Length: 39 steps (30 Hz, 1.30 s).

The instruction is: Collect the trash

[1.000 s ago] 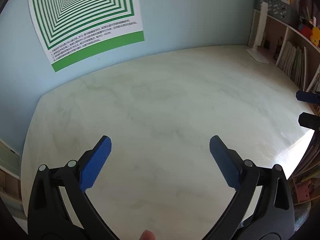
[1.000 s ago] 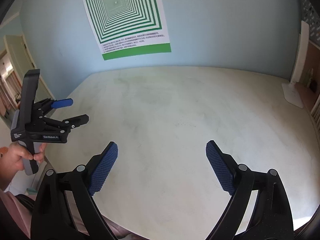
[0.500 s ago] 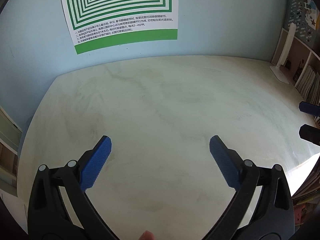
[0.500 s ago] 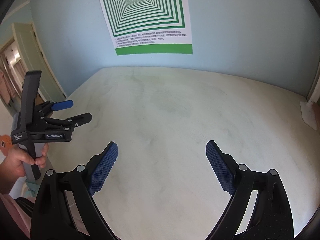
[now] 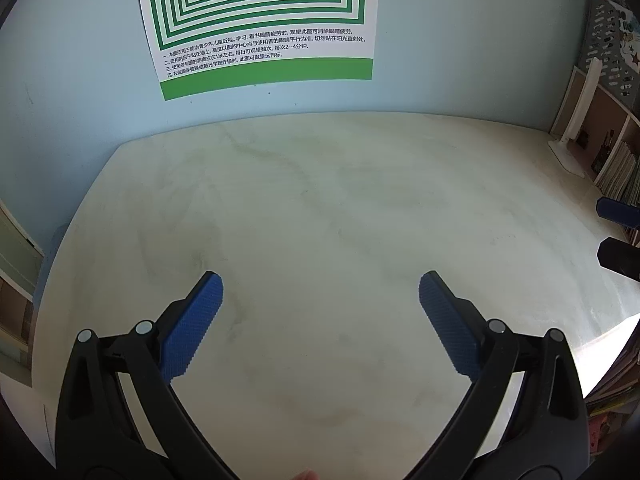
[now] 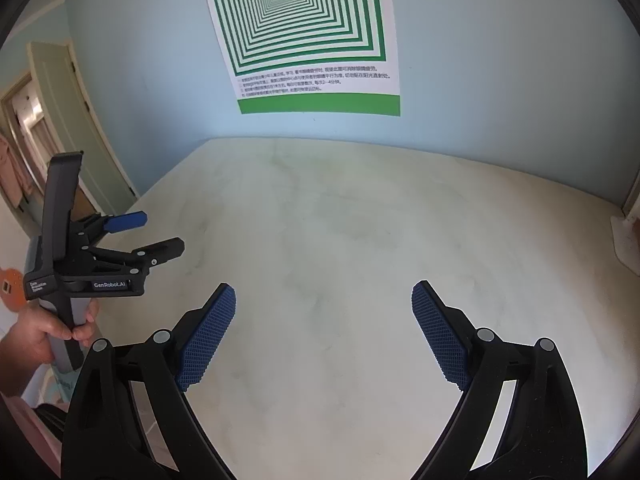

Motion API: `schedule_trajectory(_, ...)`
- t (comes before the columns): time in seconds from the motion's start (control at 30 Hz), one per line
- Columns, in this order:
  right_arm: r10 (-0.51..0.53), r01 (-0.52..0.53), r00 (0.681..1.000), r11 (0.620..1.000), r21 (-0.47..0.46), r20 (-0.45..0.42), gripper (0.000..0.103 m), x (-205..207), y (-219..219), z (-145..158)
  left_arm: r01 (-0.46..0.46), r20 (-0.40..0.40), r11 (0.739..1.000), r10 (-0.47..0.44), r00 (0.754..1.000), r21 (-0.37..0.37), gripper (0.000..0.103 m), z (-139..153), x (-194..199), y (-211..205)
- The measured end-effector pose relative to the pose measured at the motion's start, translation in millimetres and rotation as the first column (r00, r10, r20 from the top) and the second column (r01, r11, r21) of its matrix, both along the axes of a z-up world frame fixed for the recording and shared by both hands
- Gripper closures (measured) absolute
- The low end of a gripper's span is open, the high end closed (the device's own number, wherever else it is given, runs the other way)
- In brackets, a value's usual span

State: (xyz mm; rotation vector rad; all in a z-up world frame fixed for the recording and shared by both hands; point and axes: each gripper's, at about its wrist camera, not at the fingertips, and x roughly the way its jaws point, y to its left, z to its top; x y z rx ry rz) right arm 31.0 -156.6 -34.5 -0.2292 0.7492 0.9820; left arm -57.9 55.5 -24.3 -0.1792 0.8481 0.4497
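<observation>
No trash shows in either view. My left gripper (image 5: 320, 284) is open over a pale marbled tabletop (image 5: 320, 200), its blue pads wide apart with nothing between them. My right gripper (image 6: 324, 294) is open too, above the same tabletop (image 6: 360, 220). In the right wrist view the left gripper (image 6: 160, 236) appears at the left edge of the table, held by a hand (image 6: 36, 336), its two fingers apart. The tips of the right gripper (image 5: 618, 236) poke in at the right edge of the left wrist view.
A green-and-white square-pattern poster (image 5: 260, 20) hangs on the light blue wall behind the table. A white lamp base (image 5: 568, 156) stands at the far right corner beside a bookshelf (image 5: 616, 168). A doorway (image 6: 36, 128) lies to the left.
Both cameras have swung left and tipped toward the wall, so the poster sits more central and larger. Both grippers stay open and empty.
</observation>
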Motion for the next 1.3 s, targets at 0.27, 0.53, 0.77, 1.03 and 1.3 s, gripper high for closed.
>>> schedule_trajectory(0.27,-0.006,0.006,1.0,1.0,0.002,0.002,0.014,0,0,2,-0.016,0.017,1.0,0.016,1.0,-0.024,0.007,-1,-3,6)
schedule_trajectory(0.53,-0.011,0.011,1.0,1.0,0.009,-0.001,0.014,1,-1,3,-0.025,0.021,0.999,0.026,0.999,-0.023,0.007,0,-1,9)
schedule_trajectory(0.77,-0.017,0.017,1.0,1.0,0.011,-0.007,0.014,1,-4,2,-0.03,0.011,0.999,0.03,0.999,-0.017,0.007,-2,0,9)
schedule_trajectory(1.03,-0.021,0.021,1.0,1.0,0.005,-0.016,0.014,5,-4,4,-0.031,0.004,0.999,0.031,0.999,-0.012,0.007,0,1,10)
schedule_trajectory(1.3,-0.019,0.019,1.0,1.0,0.001,-0.018,0.014,8,-2,4,-0.042,0.001,0.999,0.042,0.999,-0.01,0.007,-1,1,12)
